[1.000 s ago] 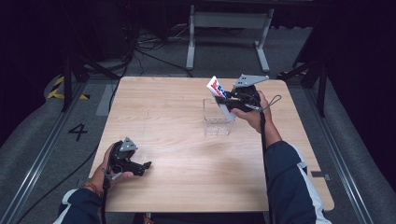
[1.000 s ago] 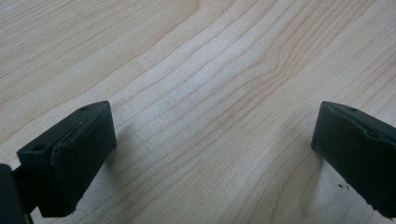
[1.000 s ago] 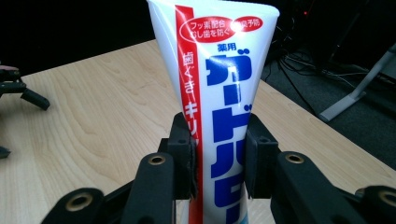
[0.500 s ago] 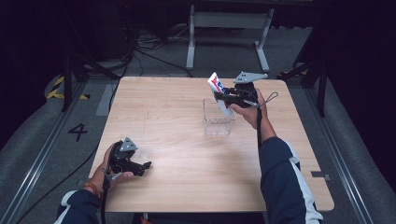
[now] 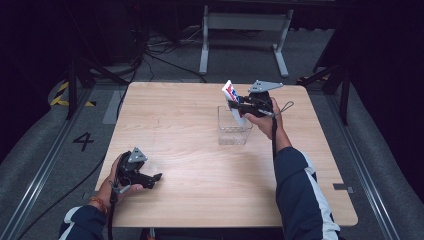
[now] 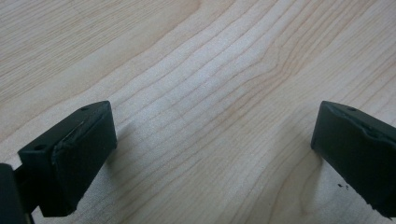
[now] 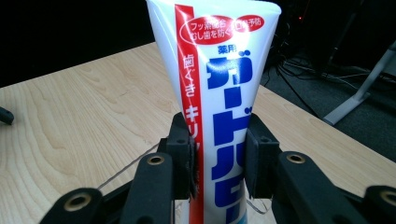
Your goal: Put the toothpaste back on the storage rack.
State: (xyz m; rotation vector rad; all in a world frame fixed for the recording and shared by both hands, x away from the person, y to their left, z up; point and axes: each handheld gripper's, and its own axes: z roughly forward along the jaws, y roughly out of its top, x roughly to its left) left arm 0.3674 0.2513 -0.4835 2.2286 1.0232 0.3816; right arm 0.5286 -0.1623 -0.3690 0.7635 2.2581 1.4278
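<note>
A white toothpaste tube (image 7: pixel 219 88) with a red stripe and blue lettering stands upright between my right gripper's jaws, which are shut on it. In the high view my right gripper (image 5: pixel 239 107) holds the tube (image 5: pixel 231 94) over a clear plastic box (image 5: pixel 233 132) at the table's far middle, with the tube's lower end inside the box's top. My left gripper (image 5: pixel 152 179) rests near the front left of the wooden table (image 5: pixel 190 150), open, with bare wood between its pads (image 6: pixel 79 154).
A metal stand's legs (image 5: pixel 240 45) and cables lie on the floor beyond the table's far edge. A rail with a "4" mark (image 5: pixel 82 141) runs along the floor at the left.
My right gripper has sunk a little toward the clear box, bringing the tube down into it. The left gripper has stayed put.
</note>
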